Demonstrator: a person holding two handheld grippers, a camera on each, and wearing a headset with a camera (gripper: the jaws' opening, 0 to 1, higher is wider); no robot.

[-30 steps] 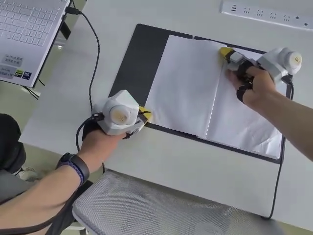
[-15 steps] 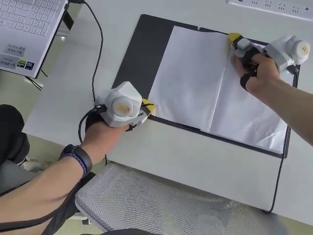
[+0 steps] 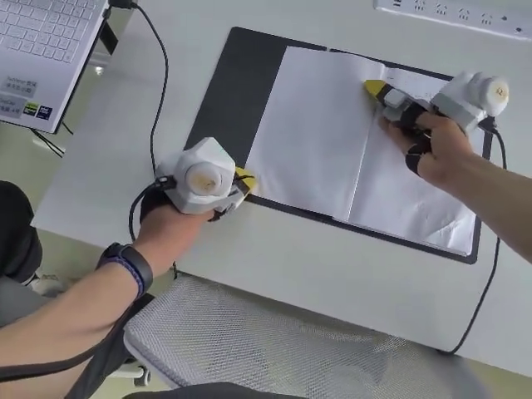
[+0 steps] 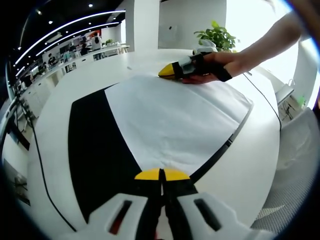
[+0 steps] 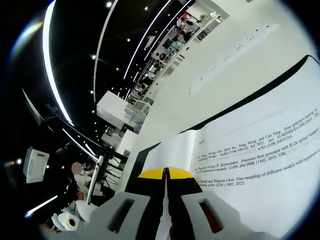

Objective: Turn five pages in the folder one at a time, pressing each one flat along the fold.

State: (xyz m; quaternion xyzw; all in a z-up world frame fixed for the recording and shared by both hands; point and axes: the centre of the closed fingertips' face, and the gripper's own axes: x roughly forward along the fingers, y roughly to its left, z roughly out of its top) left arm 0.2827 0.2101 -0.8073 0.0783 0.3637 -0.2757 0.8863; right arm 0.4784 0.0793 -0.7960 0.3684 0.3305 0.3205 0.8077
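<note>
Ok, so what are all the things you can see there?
table: one, white, under everything
folder: one, black, open on table
pages: stack, white, inside the folder
laptop: one, pale, far left
power strip: one, white, table's far edge
cables: two, black, either side of folder
chair: one, grey mesh, near edge
plant: one, green, beyond the table
left gripper: one, white, yellow tips, folder's near left edge
right gripper: one, white, yellow tips, on the pages' fold

The laptop (image 3: 37, 50) is cut off at the head view's ten o'clock edge, the power strip (image 3: 453, 18) at one o'clock, the chair (image 3: 291, 349) at six. The left gripper (image 3: 247, 179) hides a corner of the folder (image 3: 233, 91); the right gripper (image 3: 374, 87) and its hand (image 3: 436, 145) cover part of a page (image 3: 416, 199). Its print (image 5: 240, 170) is too small to read whole.
</note>
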